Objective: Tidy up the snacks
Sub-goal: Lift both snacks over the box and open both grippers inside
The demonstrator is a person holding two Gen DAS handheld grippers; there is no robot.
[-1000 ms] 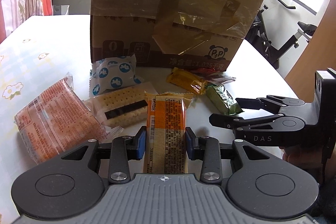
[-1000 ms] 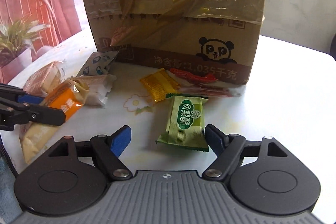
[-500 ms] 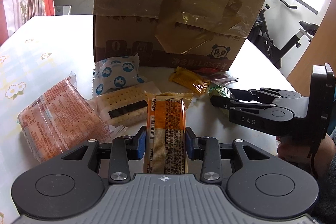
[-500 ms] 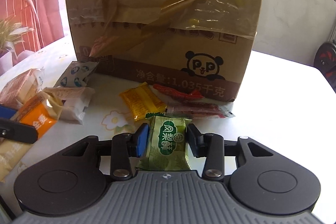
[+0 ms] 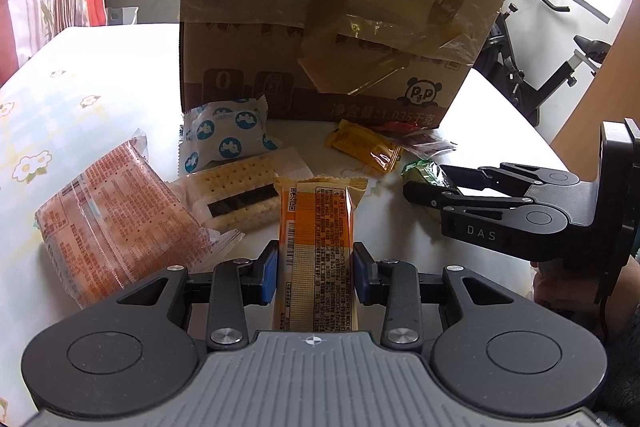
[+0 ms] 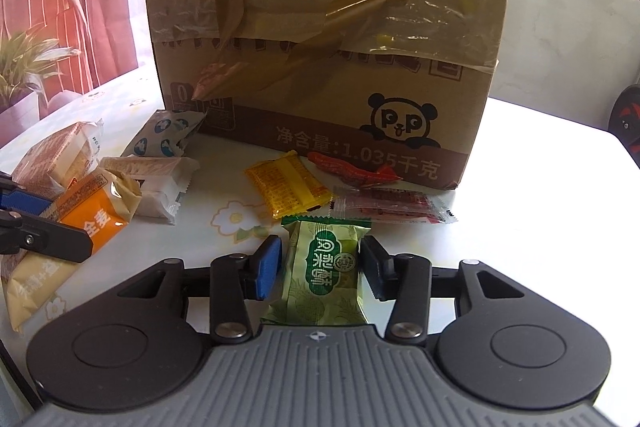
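Snacks lie scattered on the table before a taped cardboard box printed "P&P" and "1.035". Left gripper clamps the orange wafer bar, its wrapper reading "全麦". Right gripper straddles the green pineapple cake packet; jaws opening, left pad apart, right pad contact unclear. Yellow packet just beyond.
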